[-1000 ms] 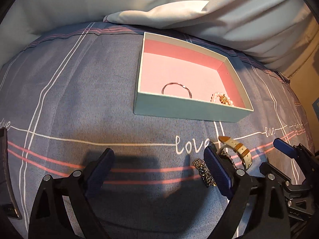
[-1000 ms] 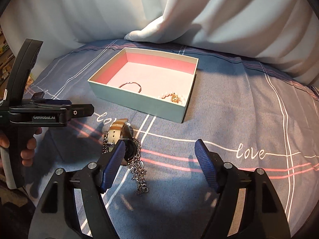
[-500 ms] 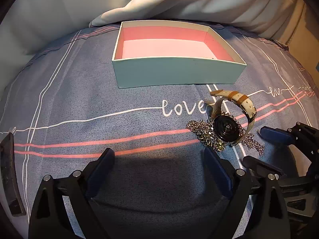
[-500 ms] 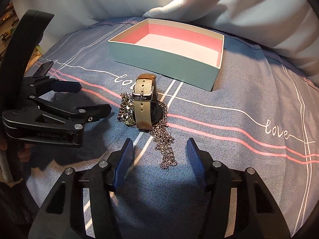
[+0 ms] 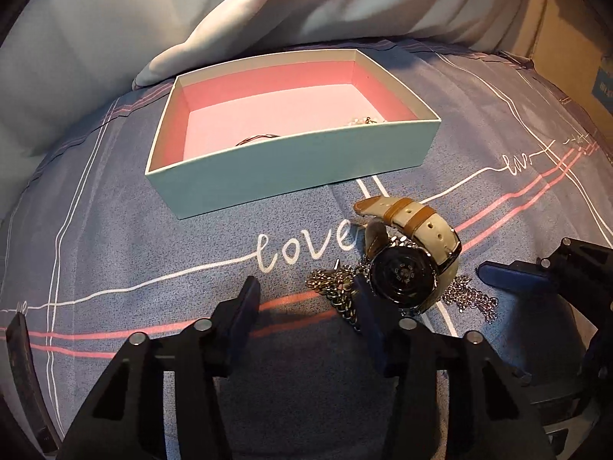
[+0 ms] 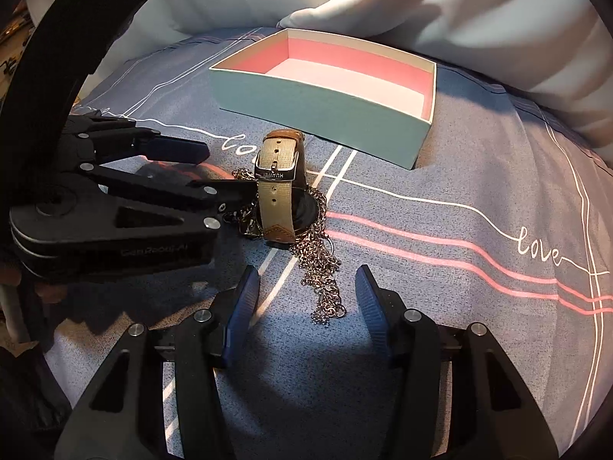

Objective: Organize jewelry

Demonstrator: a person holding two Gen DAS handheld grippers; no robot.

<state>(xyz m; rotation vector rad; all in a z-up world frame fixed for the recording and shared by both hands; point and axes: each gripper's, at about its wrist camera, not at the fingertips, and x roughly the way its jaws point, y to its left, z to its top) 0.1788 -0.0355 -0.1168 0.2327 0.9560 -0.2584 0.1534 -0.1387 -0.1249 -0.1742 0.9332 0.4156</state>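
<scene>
A wristwatch [image 5: 406, 257] with a beige and tan strap lies on its side on a silver chain [image 5: 333, 287] on the blue bedspread. Both show in the right wrist view, watch [image 6: 277, 191] and chain [image 6: 322, 276]. Behind them stands an open teal box [image 5: 291, 165] with a pink inside, holding a thin bangle [image 5: 256, 138] and a small beaded piece [image 5: 362, 120]. My left gripper [image 5: 306, 306] is open, its right finger beside the watch. My right gripper [image 6: 306, 303] is open, with the chain's end between its fingers.
The left gripper's body [image 6: 115, 207] fills the left of the right wrist view, its tips at the watch. White bedding [image 5: 191, 19] is bunched up behind the box [image 6: 325, 92]. A cardboard box [image 5: 574, 30] stands at the far right.
Both grippers have come closer to the watch and chain and have narrowed somewhat. The left gripper's right finger now sits against the watch, and the chain's end lies between the right gripper's fingers.
</scene>
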